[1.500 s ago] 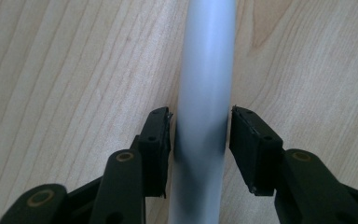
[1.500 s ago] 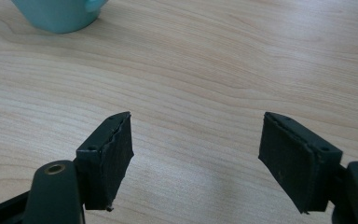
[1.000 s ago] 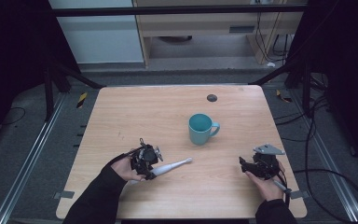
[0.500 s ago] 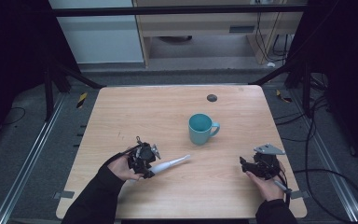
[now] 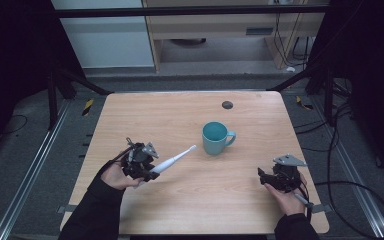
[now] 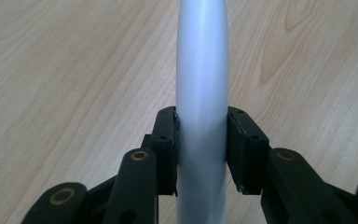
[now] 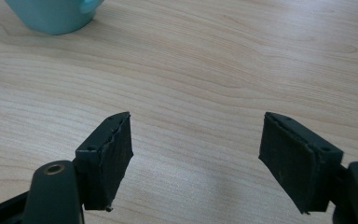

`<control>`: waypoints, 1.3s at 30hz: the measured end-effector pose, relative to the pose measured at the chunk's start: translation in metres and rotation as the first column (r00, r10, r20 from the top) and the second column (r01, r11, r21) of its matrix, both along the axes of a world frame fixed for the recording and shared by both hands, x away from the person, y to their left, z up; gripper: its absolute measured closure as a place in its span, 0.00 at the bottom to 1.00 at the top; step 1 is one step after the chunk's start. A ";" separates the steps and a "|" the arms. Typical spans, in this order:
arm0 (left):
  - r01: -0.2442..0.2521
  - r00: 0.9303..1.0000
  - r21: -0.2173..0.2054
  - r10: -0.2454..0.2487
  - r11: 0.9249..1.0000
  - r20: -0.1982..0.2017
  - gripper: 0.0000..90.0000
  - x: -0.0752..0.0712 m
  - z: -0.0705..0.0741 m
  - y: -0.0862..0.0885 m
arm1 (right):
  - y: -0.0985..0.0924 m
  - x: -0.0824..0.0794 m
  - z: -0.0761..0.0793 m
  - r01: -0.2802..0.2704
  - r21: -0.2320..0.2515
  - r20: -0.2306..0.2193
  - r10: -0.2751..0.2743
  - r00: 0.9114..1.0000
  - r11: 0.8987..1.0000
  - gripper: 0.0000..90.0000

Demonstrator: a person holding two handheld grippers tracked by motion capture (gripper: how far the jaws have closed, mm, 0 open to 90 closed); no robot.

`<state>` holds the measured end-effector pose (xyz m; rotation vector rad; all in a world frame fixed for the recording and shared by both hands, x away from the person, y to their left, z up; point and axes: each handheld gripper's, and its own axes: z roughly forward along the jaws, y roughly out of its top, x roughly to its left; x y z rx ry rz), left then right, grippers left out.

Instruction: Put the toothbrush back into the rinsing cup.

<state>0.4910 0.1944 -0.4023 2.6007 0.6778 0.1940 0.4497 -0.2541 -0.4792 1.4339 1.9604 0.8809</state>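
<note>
The left gripper (image 5: pixel 150 170) clamps the toothbrush (image 5: pixel 172 160) left of the mug (image 5: pixel 215 137), not yet inside; the right gripper (image 7: pixel 196 163) gapes empty

Pale matt wood-grain table (image 5: pixel 180 120), smooth satin white plastic toothbrush (image 6: pixel 201 70), glossy teal mug (image 5: pixel 215 138).

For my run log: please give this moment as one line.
left gripper: shut on toothbrush | right gripper: open | mug: upright, untouched

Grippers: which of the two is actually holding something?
The left gripper: its jaws clamp a white toothbrush. The right gripper stands open over bare table.
</note>
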 end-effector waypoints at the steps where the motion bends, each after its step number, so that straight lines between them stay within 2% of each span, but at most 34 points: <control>1: -0.017 1.000 -0.034 0.018 0.999 0.018 0.73 0.001 0.006 0.007 | 0.000 0.000 0.000 -0.002 -0.005 0.003 0.002 1.000 1.000 0.28; 2: -0.017 1.000 -0.034 0.018 0.999 0.018 0.73 0.001 0.006 0.007 | 0.000 0.000 0.000 -0.002 -0.005 0.003 0.002 1.000 1.000 0.28; 6: -0.077 0.994 -0.104 0.084 0.992 0.065 0.73 0.001 0.015 0.017 | 0.000 0.000 0.000 0.000 -0.004 0.004 0.000 1.000 1.000 0.28; 10: -0.131 0.983 -0.170 0.150 0.977 0.102 0.73 0.002 0.018 0.020 | -0.001 0.000 -0.001 0.003 -0.004 0.011 -0.003 1.000 1.000 0.27; 11: -0.157 0.977 -0.196 0.182 0.968 0.115 0.73 0.003 0.018 0.020 | -0.001 0.000 0.000 0.007 -0.003 0.011 -0.006 1.000 1.000 0.27; 12: -0.157 0.977 -0.196 0.182 0.968 0.115 0.73 0.003 0.018 0.020 | -0.001 0.000 0.000 0.007 -0.003 0.011 -0.006 1.000 1.000 0.27; 14: -0.191 0.967 -0.231 0.223 0.954 0.124 0.73 0.004 0.019 0.020 | -0.001 0.000 0.000 0.009 0.002 0.013 -0.009 1.000 1.000 0.27; 15: -0.220 0.955 -0.254 0.261 0.942 0.140 0.73 0.006 0.019 0.019 | -0.001 0.000 0.000 0.010 0.003 0.014 -0.010 1.000 1.000 0.27; 16: -0.220 0.955 -0.254 0.261 0.942 0.140 0.73 0.006 0.019 0.019 | -0.001 0.000 0.000 0.010 0.003 0.014 -0.010 1.000 1.000 0.27; 18: -0.236 0.946 -0.286 0.286 0.929 0.150 0.73 0.008 0.020 0.017 | -0.001 0.000 -0.001 0.009 0.002 0.017 -0.009 1.000 1.000 0.27; 20: -0.251 0.935 -0.321 0.315 0.913 0.165 0.73 0.010 0.022 0.016 | -0.001 0.001 -0.001 0.009 -0.001 0.018 -0.009 1.000 1.000 0.27; 21: -0.265 0.922 -0.364 0.345 0.893 0.174 0.73 0.012 0.023 0.014 | -0.001 0.001 -0.001 0.008 0.000 0.015 -0.008 1.000 1.000 0.27; 22: -0.264 0.918 -0.381 0.352 0.886 0.184 0.73 0.013 0.024 0.013 | -0.001 0.001 -0.001 0.009 0.000 0.017 -0.008 1.000 1.000 0.27; 23: -0.268 0.912 -0.401 0.365 0.876 0.188 0.73 0.014 0.025 0.013 | -0.001 0.001 -0.001 0.009 0.000 0.016 -0.009 1.000 1.000 0.27; 24: -0.268 0.912 -0.401 0.365 0.876 0.188 0.73 0.014 0.025 0.013 | -0.001 0.001 -0.001 0.009 0.000 0.016 -0.009 1.000 1.000 0.27; 25: -0.271 0.907 -0.424 0.377 0.864 0.189 0.73 0.015 0.027 0.012 | -0.001 0.001 -0.001 0.008 0.001 0.017 -0.008 1.000 1.000 0.26; 28: -0.265 0.896 -0.472 0.395 0.841 0.202 0.73 0.020 0.034 0.007 | -0.001 0.001 -0.001 0.004 0.011 0.021 -0.004 1.000 1.000 0.26; 29: -0.257 0.889 -0.499 0.405 0.828 0.214 0.73 0.023 0.038 0.001 | 0.000 0.001 -0.001 0.004 0.008 0.020 -0.004 1.000 1.000 0.26; 30: -0.257 0.889 -0.499 0.405 0.828 0.214 0.73 0.023 0.038 0.001 | 0.000 0.001 -0.001 0.004 0.006 0.020 -0.005 1.000 1.000 0.26; 31: -0.245 0.884 -0.525 0.410 0.815 0.223 0.73 0.026 0.042 -0.007 | -0.001 0.001 -0.001 0.004 0.005 0.021 -0.004 1.000 1.000 0.26; 32: -0.245 0.884 -0.525 0.410 0.815 0.223 0.73 0.026 0.042 -0.007 | -0.001 0.001 -0.001 0.004 0.005 0.021 -0.004 1.000 1.000 0.26; 35: -0.236 0.877 -0.556 0.421 0.797 0.231 0.73 0.032 0.045 -0.019 | -0.001 0.001 -0.001 0.003 0.003 0.020 -0.004 1.000 1.000 0.26; 36: -0.230 0.876 -0.562 0.421 0.795 0.236 0.73 0.034 0.046 -0.022 | -0.001 0.001 -0.001 0.003 0.003 0.020 -0.004 1.000 1.000 0.26; 37: -0.223 0.872 -0.575 0.424 0.787 0.243 0.73 0.038 0.048 -0.030 | -0.001 0.001 -0.001 0.003 0.004 0.021 -0.003 1.000 1.000 0.26; 38: -0.223 0.872 -0.575 0.424 0.787 0.243 0.73 0.038 0.048 -0.030 | -0.001 0.001 -0.001 0.003 0.004 0.021 -0.003 1.000 1.000 0.26; 39: -0.217 0.872 -0.581 0.423 0.785 0.247 0.73 0.042 0.050 -0.038 | -0.001 0.001 -0.001 0.003 0.003 0.022 -0.003 1.000 1.000 0.26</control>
